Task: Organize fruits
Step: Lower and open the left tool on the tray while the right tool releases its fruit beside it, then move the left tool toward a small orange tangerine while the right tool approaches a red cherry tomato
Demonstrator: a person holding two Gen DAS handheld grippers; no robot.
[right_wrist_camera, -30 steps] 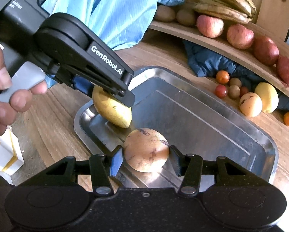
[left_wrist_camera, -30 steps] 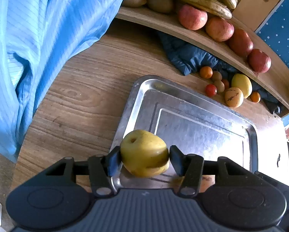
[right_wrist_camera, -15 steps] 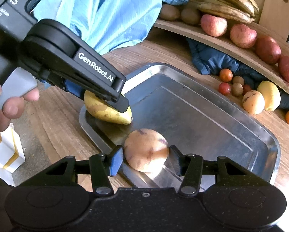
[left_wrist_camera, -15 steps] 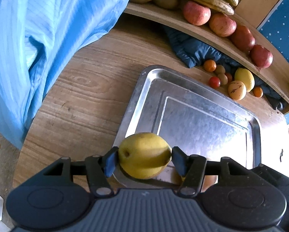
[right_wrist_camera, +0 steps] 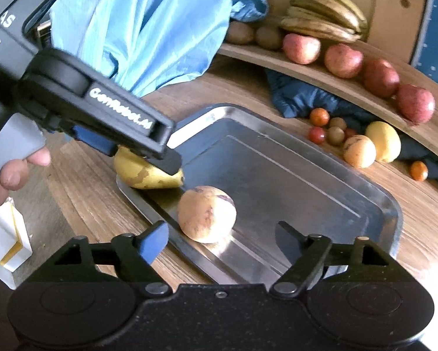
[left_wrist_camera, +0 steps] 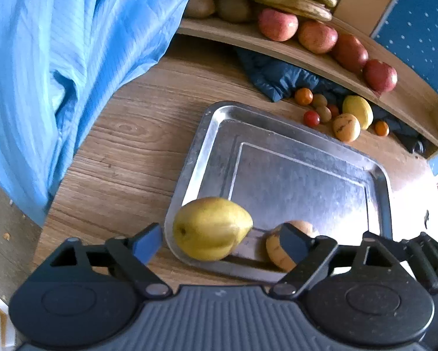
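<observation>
A yellow pear (left_wrist_camera: 211, 228) lies on its side in the near left corner of the metal tray (left_wrist_camera: 304, 172). My left gripper (left_wrist_camera: 219, 244) is open around it, jaws clear of the fruit. The pear also shows in the right wrist view (right_wrist_camera: 147, 172), partly under the left gripper's finger (right_wrist_camera: 160, 155). A round tan speckled fruit (right_wrist_camera: 207, 213) rests on the tray (right_wrist_camera: 321, 187) near its front edge. My right gripper (right_wrist_camera: 222, 241) is open just behind it. The tan fruit shows in the left wrist view (left_wrist_camera: 289, 244), partly hidden by a finger.
Several small fruits (left_wrist_camera: 336, 114) lie on the wooden table (left_wrist_camera: 125, 152) beyond the tray by a dark blue cloth (left_wrist_camera: 280, 76). A curved shelf (left_wrist_camera: 321, 64) holds apples, bananas and kiwis. A light blue cloth (left_wrist_camera: 58, 67) hangs at left. A white box (right_wrist_camera: 5, 242) stands left.
Both grippers have opened. The pear and the tan fruit, held a second ago, now lie released on the tray; the pear has tipped onto its side.
</observation>
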